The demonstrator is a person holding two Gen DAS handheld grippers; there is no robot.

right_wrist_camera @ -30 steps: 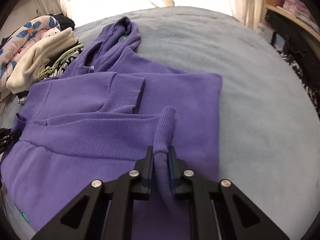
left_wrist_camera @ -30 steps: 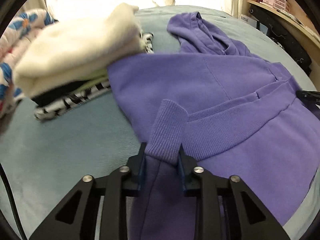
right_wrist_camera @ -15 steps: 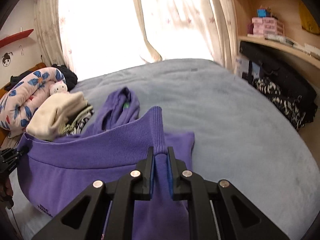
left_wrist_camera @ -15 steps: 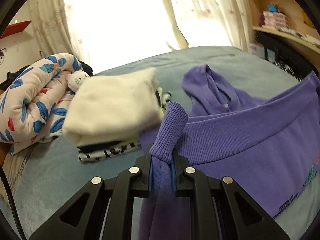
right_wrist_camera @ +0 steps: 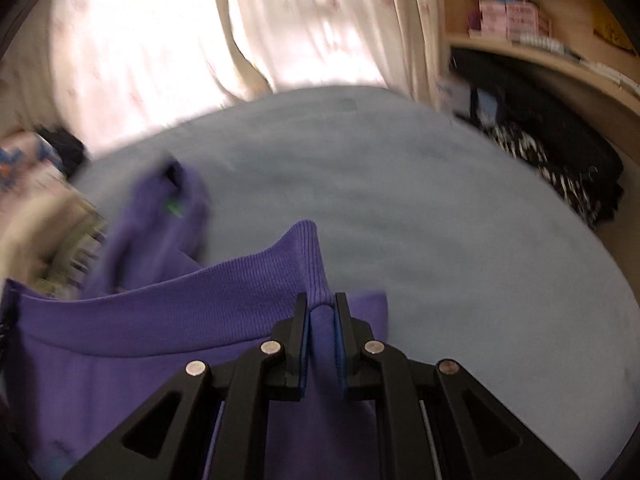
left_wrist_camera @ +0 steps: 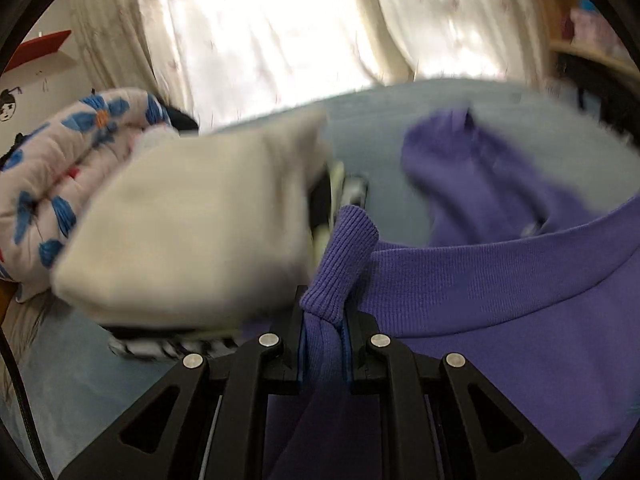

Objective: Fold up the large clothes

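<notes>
Both the left tool [left_wrist_camera: 323,328] and right tool [right_wrist_camera: 322,320] grip the purple hoodie's [left_wrist_camera: 500,292] ribbed hem, lifted over the bed [right_wrist_camera: 400,208].

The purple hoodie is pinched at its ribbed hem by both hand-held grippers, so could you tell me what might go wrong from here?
1. The folded stack lies close beside the left hand-held gripper; the carried hem could brush it and topple it.
2. Each grip, including the right hand-held gripper, holds only a narrow bunch of the purple hoodie; it may slip out.
3. The hood lies crumpled on the bed and could get folded in unevenly.
</notes>
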